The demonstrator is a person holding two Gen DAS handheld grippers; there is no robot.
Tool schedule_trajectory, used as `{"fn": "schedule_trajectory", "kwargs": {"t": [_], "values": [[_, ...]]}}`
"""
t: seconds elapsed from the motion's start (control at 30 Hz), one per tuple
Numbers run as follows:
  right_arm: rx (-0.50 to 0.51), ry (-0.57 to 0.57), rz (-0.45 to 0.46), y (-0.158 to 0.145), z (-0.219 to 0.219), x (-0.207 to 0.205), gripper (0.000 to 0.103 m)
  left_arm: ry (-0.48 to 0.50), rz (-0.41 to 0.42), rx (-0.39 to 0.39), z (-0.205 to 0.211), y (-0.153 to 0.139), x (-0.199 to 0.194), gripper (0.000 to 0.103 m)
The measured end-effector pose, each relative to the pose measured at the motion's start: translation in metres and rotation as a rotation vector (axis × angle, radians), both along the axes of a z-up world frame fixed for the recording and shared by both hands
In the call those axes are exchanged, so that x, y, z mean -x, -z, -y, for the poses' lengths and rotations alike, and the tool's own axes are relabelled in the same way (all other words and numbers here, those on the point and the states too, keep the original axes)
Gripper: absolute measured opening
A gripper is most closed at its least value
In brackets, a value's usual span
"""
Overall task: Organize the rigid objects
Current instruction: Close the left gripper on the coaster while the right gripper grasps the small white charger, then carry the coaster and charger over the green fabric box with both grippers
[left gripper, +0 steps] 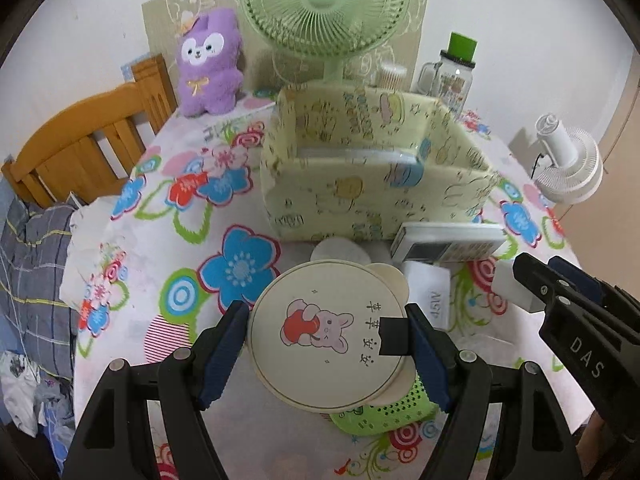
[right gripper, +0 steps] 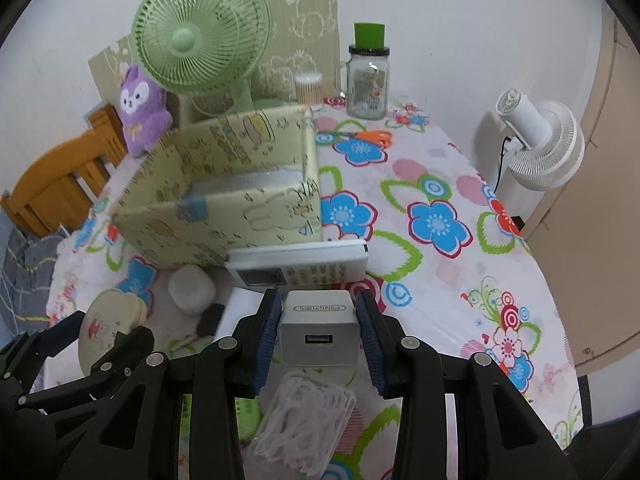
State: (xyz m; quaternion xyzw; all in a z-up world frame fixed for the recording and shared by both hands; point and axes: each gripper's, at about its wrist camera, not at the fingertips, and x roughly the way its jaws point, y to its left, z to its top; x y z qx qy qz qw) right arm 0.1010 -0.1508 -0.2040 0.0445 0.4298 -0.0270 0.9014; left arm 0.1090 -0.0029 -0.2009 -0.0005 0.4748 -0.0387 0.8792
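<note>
My left gripper [left gripper: 326, 334] is shut on a round cream mirror [left gripper: 326, 332] with a pink rabbit print, held above the floral table; it also shows in the right wrist view [right gripper: 102, 330]. My right gripper [right gripper: 319, 330] is shut on a white USB charger block [right gripper: 318, 330], seen at the right in the left wrist view [left gripper: 510, 286]. The pale yellow storage box [left gripper: 360, 200] stands open just beyond both grippers [right gripper: 224, 216]. A white remote [right gripper: 300, 266] lies against the box's front. A white rounded case [right gripper: 192, 288] sits beside it.
A green perforated item [left gripper: 384, 412] lies under the mirror. A bag of white floss picks [right gripper: 304, 420] lies under the charger. A green fan [left gripper: 326, 12], purple plush [left gripper: 210, 64], glass jar [right gripper: 368, 80], orange scissors [right gripper: 368, 136] and cotton swabs stand behind. A white fan [right gripper: 536, 144] is off the right edge.
</note>
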Motion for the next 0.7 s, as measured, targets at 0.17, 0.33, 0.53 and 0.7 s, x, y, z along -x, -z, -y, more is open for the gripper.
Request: {"fn": "schedule_trajectory", "kwargs": {"t": [0.17,0.33,0.53,0.7], "values": [[-0.001,0.008,0.01,-0.021,-0.004,0.009,0.042,0.032,0.03,-0.006,0.004,-0.021,0.004,0.079],[0.017,0.011,0.031,-0.044,-0.004,0.015,0.042,0.039,0.064,0.01,0.005,-0.048,0.005,0.079],[0.017,-0.002,0.059,-0.069,-0.001,0.014,0.042,0.018,0.081,0.005,0.005,-0.07,0.004,0.079],[0.005,-0.04,0.068,-0.083,-0.001,0.005,0.042,-0.019,0.083,-0.011,0.008,-0.085,0.0,0.079]]}}
